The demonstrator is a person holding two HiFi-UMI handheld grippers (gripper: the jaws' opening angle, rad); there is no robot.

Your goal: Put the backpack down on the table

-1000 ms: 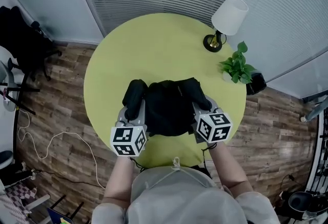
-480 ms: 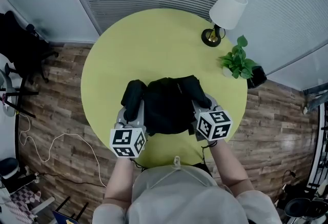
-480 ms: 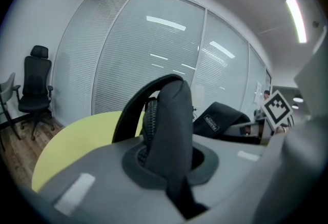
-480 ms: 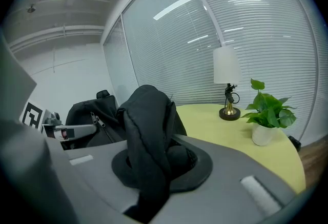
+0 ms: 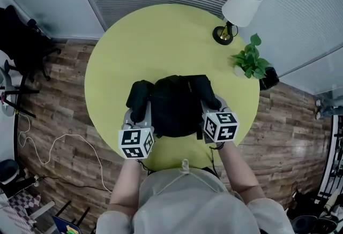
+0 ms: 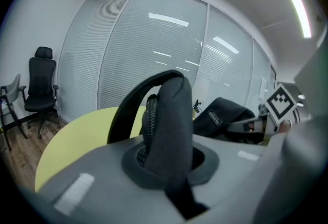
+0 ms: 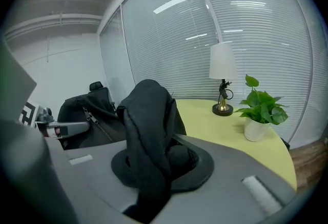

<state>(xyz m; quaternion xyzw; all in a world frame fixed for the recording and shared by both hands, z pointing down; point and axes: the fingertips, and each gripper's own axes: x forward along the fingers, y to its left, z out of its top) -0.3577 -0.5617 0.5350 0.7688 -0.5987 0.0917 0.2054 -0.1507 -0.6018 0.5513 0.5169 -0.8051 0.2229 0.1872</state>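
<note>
A black backpack (image 5: 177,105) hangs over the near part of the round yellow-green table (image 5: 161,40), between my two grippers. My left gripper (image 5: 140,113) is shut on its left shoulder strap (image 5: 139,96); in the left gripper view that padded strap (image 6: 169,115) rises in a loop from the pinching jaws of the left gripper (image 6: 171,166). On the other side, the right gripper (image 5: 210,105) is shut on the right shoulder strap (image 7: 146,120), bunched between the jaws of the right gripper (image 7: 154,171). Whether the bag's bottom touches the table I cannot tell.
A white-shaded lamp (image 5: 238,10) and a small potted plant (image 5: 249,61) stand at the table's far right edge. A black office chair (image 5: 21,35) stands on the wood floor at left, with a cable (image 5: 59,144) lying nearby. Blinds cover the glass walls behind.
Both grippers have sunk a little with the backpack, bringing it lower over the table. Both grips on the straps are unchanged.
</note>
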